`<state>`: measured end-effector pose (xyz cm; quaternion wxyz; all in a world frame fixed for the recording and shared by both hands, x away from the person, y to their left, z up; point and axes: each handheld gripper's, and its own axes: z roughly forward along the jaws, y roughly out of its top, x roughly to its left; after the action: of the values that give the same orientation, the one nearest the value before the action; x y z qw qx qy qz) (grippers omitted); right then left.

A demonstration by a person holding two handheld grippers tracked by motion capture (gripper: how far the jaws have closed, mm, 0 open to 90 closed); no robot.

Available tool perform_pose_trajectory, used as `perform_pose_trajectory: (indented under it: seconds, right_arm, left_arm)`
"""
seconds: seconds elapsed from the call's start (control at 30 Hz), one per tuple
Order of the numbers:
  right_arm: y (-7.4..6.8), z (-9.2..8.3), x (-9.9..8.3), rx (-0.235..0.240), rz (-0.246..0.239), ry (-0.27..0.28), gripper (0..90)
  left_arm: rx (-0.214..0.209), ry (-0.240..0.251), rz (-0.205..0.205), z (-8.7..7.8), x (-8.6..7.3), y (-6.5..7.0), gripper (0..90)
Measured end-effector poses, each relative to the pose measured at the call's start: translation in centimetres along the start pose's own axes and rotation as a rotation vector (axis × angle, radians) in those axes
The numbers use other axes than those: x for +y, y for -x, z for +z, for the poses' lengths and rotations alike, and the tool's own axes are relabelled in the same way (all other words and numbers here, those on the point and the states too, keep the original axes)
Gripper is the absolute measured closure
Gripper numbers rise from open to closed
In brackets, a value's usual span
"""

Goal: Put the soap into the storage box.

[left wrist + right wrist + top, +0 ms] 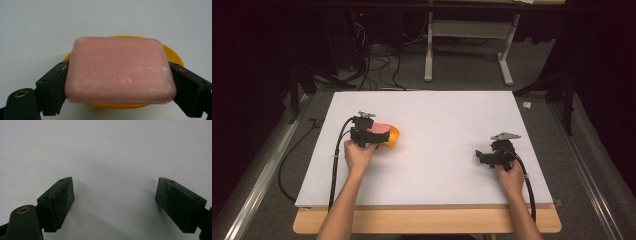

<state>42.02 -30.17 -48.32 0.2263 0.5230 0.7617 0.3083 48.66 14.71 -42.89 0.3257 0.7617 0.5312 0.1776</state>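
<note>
Left gripper (371, 134) near the white board's (437, 165) left edge, bare surface between it and the right gripper (484, 156). Left clamps pink soap (120, 71) over yellow dish (175, 53) — right gapes wide, holding nothing.

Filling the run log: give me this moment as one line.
left gripper: shut on pink soap bar, over yellow dish | right gripper: open, empty, above white board

A white worktop (437, 150) lies on a wooden board (427, 220); behind it, black cables (377, 65) and a grey frame (467, 45) stand on the floor.
</note>
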Motion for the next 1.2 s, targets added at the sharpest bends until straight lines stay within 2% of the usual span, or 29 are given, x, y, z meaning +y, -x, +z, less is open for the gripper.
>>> perform_pose_trajectory:
  seconds: [0.27, 0.37, 0.57, 1.0, 1.2]
  right_arm:
    - [0.0, 0.0, 0.0, -0.001, -0.002, 0.000, 16.1]
    - [0.0, 0.0, 0.0, -0.001, -0.002, 0.001, 16.1]
    - [0.0, 0.0, 0.0, -0.001, -0.002, 0.000, 16.1]
    - [0.0, 0.0, 0.0, -0.002, -0.002, 0.000, 16.1]
    - [0.0, 0.0, 0.0, -0.002, -0.001, 0.000, 16.1]
  left_arm:
    - [0.006, -0.015, 0.007, 0.5, -0.1, 0.3, 13.5]
    - [0.005, -0.007, -0.012, 0.6, 0.0, 0.3, 13.6]
    - [0.002, 0.007, -0.018, 0.6, 0.1, 0.3, 13.7]
    - [0.020, 0.011, -0.004, 0.4, 0.0, 0.4, 13.6]
    - [0.017, 0.070, -0.003, -0.6, 0.2, 0.4, 14.3]
